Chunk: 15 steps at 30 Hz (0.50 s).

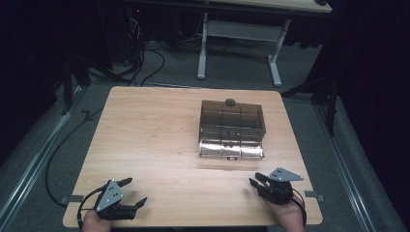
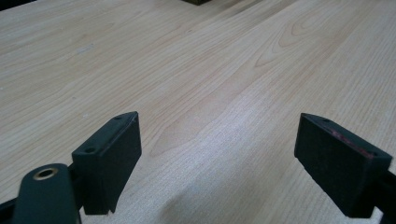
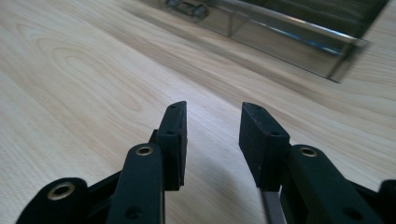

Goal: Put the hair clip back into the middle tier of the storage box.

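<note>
A smoky translucent plastic box (image 1: 232, 126) with inner compartments and a small front latch sits shut on the wooden table (image 1: 150, 130), right of centre. A dark round knob (image 1: 230, 102) rests at its far edge. My left gripper (image 1: 137, 190) lies near the front left corner, its jaws wide open over bare wood (image 2: 219, 126). Held near the front edge, my right gripper (image 1: 255, 178) is a short way in front of the box and points towards it. Its jaws stand partly apart with nothing between them (image 3: 212, 109), and the box's front wall (image 3: 289, 32) lies just ahead.
Beyond the table, a white-legged desk (image 1: 239, 43) stands on grey carpet. Cables (image 1: 145, 58) trail on the floor at the back left. Dark stands (image 1: 331, 96) rise at the right side. Small tape tabs (image 1: 313, 195) mark the table's front corners.
</note>
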### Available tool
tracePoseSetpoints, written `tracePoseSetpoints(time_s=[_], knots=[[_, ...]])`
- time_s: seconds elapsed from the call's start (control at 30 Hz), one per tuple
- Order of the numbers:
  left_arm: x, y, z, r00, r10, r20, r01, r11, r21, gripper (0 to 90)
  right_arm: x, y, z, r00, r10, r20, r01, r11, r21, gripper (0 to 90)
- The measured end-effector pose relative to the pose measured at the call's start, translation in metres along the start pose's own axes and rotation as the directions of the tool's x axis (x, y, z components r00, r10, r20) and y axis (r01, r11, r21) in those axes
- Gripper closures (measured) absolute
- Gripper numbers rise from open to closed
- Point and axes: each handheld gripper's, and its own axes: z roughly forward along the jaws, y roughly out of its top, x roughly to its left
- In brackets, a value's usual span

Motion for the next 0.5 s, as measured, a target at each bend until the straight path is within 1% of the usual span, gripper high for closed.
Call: tracePoseSetpoints(time_s=[0.03, 0.07, 0.13, 0.17, 0.2, 0.23, 0.27, 0.33, 0.4, 0.43, 0.47, 0.5], knots=[[0.000, 0.000, 0.000, 1.0000, 0.000, 0.000, 0.000, 1.0000, 0.000, 15.1, 0.000, 0.000, 0.000, 1.0000, 0.000, 0.000, 0.000, 1.0000, 0.000, 62.3], [0.000, 0.000, 0.000, 1.0000, -0.001, 0.001, 0.001, 1.0000, 0.001, 15.1, -0.003, -0.001, -0.001, 1.0000, 0.003, 0.006, -0.003, 1.0000, -0.003, 62.4], [0.000, 0.000, 0.000, 1.0000, -0.002, 0.002, 0.002, 1.0000, 0.001, 15.1, -0.009, -0.002, -0.005, 0.9995, 0.017, 0.028, -0.017, 0.9998, -0.006, 62.5], [0.000, 0.000, 0.000, 1.0000, -0.002, 0.002, 0.002, 1.0000, 0.001, 15.1, -0.009, -0.002, -0.005, 0.9995, 0.017, 0.028, -0.017, 0.9998, -0.006, 62.5], [0.000, 0.000, 0.000, 1.0000, -0.003, 0.002, 0.003, 1.0000, 0.001, 15.1, -0.014, -0.004, -0.008, 0.9990, 0.025, 0.036, -0.025, 0.9997, -0.008, 62.5], [0.000, 0.000, 0.000, 1.0000, -0.003, 0.002, 0.003, 1.0000, 0.001, 15.1, -0.014, -0.004, -0.008, 0.9990, 0.025, 0.036, -0.025, 0.9997, -0.008, 62.5], [0.000, 0.000, 0.000, 1.0000, -0.002, 0.002, 0.002, 1.0000, 0.001, 15.1, -0.018, -0.007, -0.012, 0.9977, 0.046, 0.050, -0.045, 0.9989, -0.009, 62.7], [0.000, 0.000, 0.000, 1.0000, -0.001, 0.000, 0.001, 1.0000, -0.001, 15.1, -0.019, -0.008, -0.013, 0.9975, 0.047, 0.053, -0.047, 0.9989, -0.008, 62.8], [0.000, 0.000, 0.000, 1.0000, -0.001, 0.000, 0.001, 1.0000, -0.002, 15.1, -0.024, -0.013, -0.017, 0.9957, 0.060, 0.071, -0.059, 0.9982, -0.004, 63.1], [0.000, 0.000, 0.000, 1.0000, -0.001, 0.001, 0.001, 1.0000, -0.002, 15.1, -0.024, -0.013, -0.017, 0.9957, 0.060, 0.071, -0.059, 0.9982, -0.004, 63.1], [0.000, 0.000, 0.000, 1.0000, -0.003, 0.003, 0.003, 1.0000, 0.000, 15.1, -0.026, -0.016, -0.019, 0.9943, 0.075, 0.075, -0.075, 0.9972, -0.003, 63.5], [0.000, 0.000, 0.000, 1.0000, -0.003, 0.003, 0.003, 1.0000, 0.000, 15.0, -0.026, -0.016, -0.019, 0.9943, 0.075, 0.075, -0.075, 0.9972, -0.003, 63.5]])
